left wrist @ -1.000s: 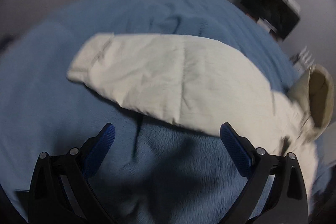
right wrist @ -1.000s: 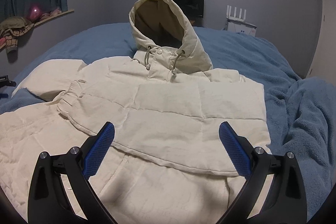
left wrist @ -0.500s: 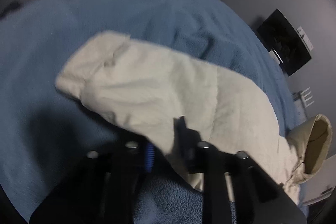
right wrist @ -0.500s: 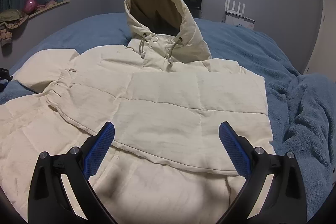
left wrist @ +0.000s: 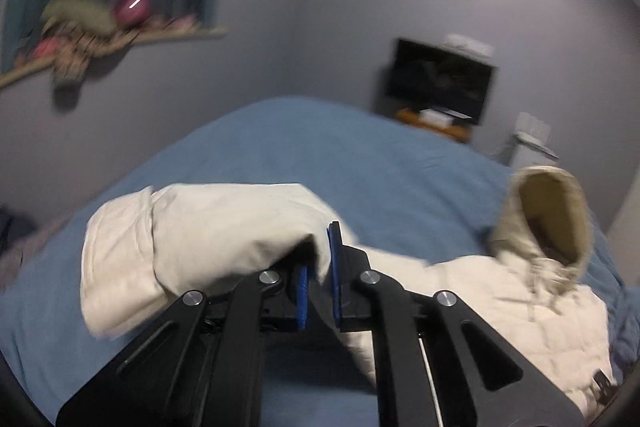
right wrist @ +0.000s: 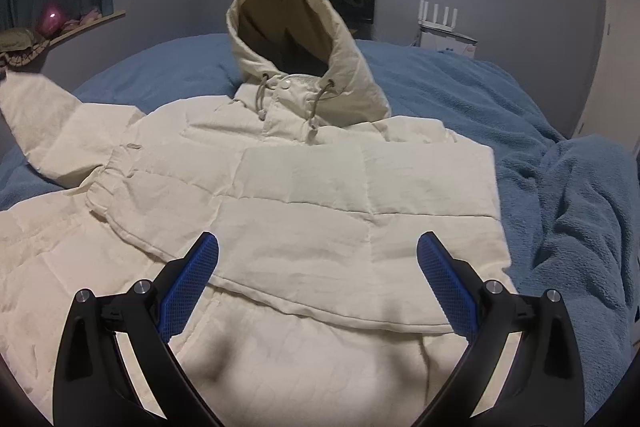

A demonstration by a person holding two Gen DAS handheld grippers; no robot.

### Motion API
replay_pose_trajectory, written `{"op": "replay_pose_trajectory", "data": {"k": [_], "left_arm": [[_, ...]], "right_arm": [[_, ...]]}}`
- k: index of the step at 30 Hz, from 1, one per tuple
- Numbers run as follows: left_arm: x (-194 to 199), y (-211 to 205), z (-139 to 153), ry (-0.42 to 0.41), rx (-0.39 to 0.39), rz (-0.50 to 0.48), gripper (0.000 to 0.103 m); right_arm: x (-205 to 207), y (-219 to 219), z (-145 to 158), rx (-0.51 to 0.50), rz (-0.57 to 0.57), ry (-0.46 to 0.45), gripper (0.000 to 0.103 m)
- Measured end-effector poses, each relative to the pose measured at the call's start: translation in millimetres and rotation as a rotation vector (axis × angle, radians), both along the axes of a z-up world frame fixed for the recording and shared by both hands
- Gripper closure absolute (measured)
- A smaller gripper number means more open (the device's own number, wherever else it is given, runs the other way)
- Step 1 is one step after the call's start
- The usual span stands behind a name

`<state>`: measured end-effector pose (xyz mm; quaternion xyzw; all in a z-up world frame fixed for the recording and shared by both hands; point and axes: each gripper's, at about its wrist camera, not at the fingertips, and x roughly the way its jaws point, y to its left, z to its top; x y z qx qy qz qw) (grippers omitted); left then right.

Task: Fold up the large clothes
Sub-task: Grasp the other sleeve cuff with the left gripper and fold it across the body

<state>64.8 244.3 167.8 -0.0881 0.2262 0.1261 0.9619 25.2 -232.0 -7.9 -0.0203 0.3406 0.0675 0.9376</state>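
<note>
A: The cream hooded puffer jacket (right wrist: 320,195) lies front-up on the blue blanket (right wrist: 560,167) covering the bed, hood (right wrist: 296,39) propped upright at the far end. One sleeve (left wrist: 192,239) is raised off the bed.

B: Held by which?

A: The left gripper (left wrist: 320,259). Its jaws have just been closing; the blue pads pinch a fold of sleeve fabric. The right gripper (right wrist: 318,275) hovers over the jacket's chest, fingers spread wide, nothing between them.

B: Risk?

A: My judgement: the pinch catches only a thin bite of padded fabric. A fast swing could pull it free, or drag the body askew.

B: View differences?

A: Only the left wrist shows the pinch. Only the right wrist shows the drawcords (right wrist: 316,107) and the other sleeve already folded across the chest.
</note>
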Motion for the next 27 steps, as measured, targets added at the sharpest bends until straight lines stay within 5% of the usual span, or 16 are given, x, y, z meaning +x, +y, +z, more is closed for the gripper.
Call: {"op": "replay_pose_trajectory", "data": {"k": [7, 11, 17, 20, 27], "left_arm": [[1, -125, 44, -0.097, 0.141, -0.286, 0.095], [-7, -195, 41, -0.105, 0.204, -0.464, 0.095], [-6, -279, -16, -0.029, 0.226, -0.678, 0.095], [9, -305, -50, 0.031, 0.191, -0.746, 0.095], [8, -354, -138, 0.179, 0.271, -0.86, 0.094]], "right_arm": [[2, -20, 1, 0.031, -0.059, 0.0, 0.008], [3, -27, 1, 0.038, -0.079, -0.004, 0.008], [4, -44, 2, 0.077, -0.132, 0.003, 0.008], [6, -55, 0, 0.115, -0.155, 0.017, 0.008], [9, -71, -5, 0.174, -0.189, 0.042, 0.008]]}}
